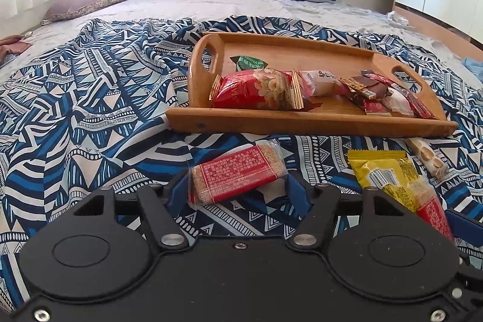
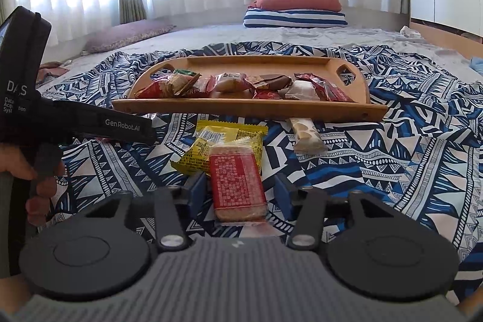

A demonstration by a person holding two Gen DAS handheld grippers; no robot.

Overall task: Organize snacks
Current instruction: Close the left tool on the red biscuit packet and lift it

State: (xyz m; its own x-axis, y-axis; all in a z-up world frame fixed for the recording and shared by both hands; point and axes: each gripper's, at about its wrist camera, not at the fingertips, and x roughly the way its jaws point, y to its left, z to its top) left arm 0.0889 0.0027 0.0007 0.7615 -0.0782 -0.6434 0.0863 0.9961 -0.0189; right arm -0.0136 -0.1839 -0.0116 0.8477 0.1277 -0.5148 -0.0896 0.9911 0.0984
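Left gripper [image 1: 238,192] is showing a glossy black housing with two round raised discs, silver pivot bolts on the linkage arms, small screws near the housing corners and blue finger pads [image 1: 297,195]. Right gripper [image 2: 238,189] is wearing a grey ribbed centre panel between matte black discs, same silver bolts, blue pads [image 2: 197,192]. Left of that ribbed panel, the other unit's black handle is displaying white "GenRobot.AI" and "DAS" lettering.

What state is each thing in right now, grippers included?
Left gripper: closed on a red-labelled clear-wrapped cracker bar.
Right gripper: open around a second red-labelled cracker bar.
Yellow foil snack packet: flat on patterned blue cloth, partly under that bar.
White nougat bar: on cloth, outside tray.
Wooden handled tray: holding several wrapped snacks.
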